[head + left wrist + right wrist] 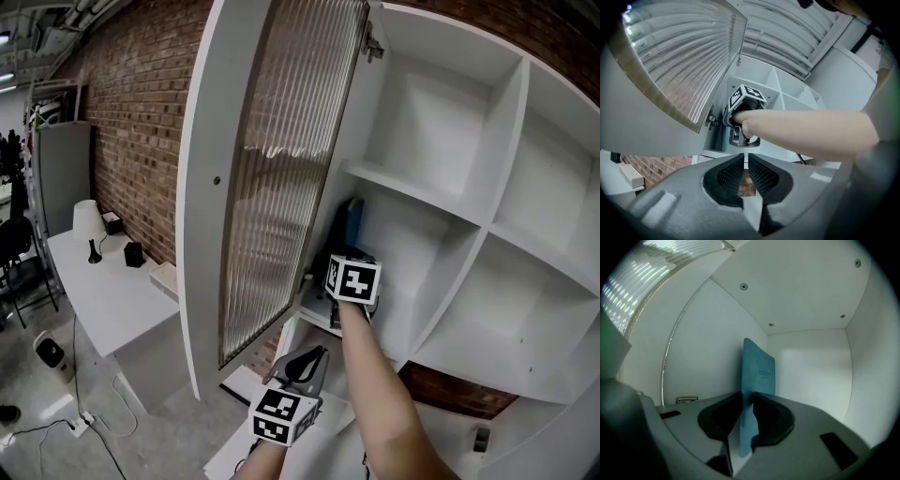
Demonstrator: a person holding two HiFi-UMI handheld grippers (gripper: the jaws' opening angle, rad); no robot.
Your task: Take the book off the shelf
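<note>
Notes right claw [747, 401] clamped, apparently firmly, on the near edge of the teal book [759, 371], upright in the white shelf [811, 366] compartment and not yet drawn out; records left claw [746, 161] narrow and empty; cannot see the book's foot or read its cover print.

The book [352, 225] stands in the shelf [412, 183], right of the open door [281, 169].
</note>
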